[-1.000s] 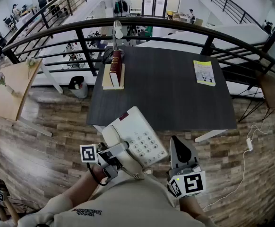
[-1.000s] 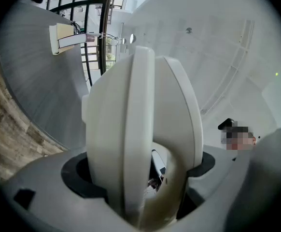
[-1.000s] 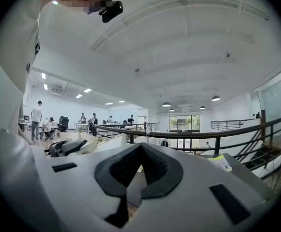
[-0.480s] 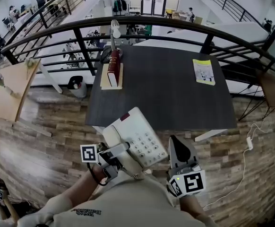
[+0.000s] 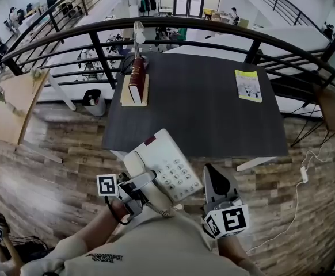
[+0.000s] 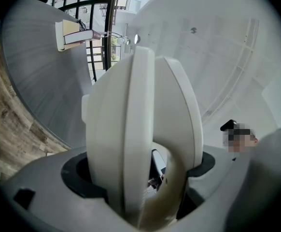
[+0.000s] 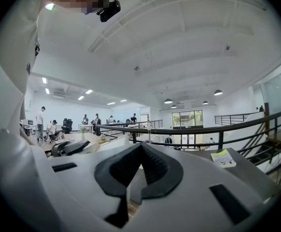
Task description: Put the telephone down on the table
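A white push-button telephone (image 5: 163,164), its handset on the cradle, hangs in front of the dark table's (image 5: 202,114) near left corner, over the wooden floor. My left gripper (image 5: 137,187) is shut on its near end. In the left gripper view the telephone (image 6: 140,124) fills the middle, clamped between the two dark pads (image 6: 75,174). To the right, my right gripper (image 5: 212,174) is held near my body, just short of the table's near edge. Its jaws (image 7: 140,146) meet at the tips with nothing between them.
A red book (image 5: 136,78) lies on a pale block at the table's far left, with a lamp (image 5: 139,34) behind it. At the far right lies a yellow booklet (image 5: 248,86). A black railing (image 5: 213,29) runs behind the table. A white cable (image 5: 297,194) trails on the floor at the right.
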Demonstrator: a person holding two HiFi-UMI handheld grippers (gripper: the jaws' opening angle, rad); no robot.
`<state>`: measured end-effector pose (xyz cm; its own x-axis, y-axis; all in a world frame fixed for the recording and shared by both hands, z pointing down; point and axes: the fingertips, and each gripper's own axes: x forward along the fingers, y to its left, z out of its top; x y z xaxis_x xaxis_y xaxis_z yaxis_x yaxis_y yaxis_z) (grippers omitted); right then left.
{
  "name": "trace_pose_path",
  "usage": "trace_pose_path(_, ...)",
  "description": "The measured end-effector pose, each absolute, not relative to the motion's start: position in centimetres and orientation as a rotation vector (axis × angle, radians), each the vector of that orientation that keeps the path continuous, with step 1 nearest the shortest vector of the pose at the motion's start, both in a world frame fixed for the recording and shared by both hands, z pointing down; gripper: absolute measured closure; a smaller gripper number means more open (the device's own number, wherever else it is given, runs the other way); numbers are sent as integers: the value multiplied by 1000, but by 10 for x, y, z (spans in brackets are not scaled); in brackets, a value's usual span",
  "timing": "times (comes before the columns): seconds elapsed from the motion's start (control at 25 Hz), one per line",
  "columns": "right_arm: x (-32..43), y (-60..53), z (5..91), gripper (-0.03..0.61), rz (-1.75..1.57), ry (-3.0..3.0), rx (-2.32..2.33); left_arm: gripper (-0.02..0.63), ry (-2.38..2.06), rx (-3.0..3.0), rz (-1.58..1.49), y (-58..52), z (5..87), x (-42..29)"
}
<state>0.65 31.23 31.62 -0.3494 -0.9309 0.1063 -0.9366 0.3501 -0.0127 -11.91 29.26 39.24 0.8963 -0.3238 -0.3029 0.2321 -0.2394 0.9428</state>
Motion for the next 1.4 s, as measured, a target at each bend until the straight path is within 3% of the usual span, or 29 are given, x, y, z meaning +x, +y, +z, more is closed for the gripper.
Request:
trace_pose_path(0.88,50,282,301,575,25,-2623,1678,149,-98,1779,-662,282,382,-67)
trace_pose_path(1.4,76,204,317,576,43,-2602,1681,149,-123,1723,-678,194,406,-44)
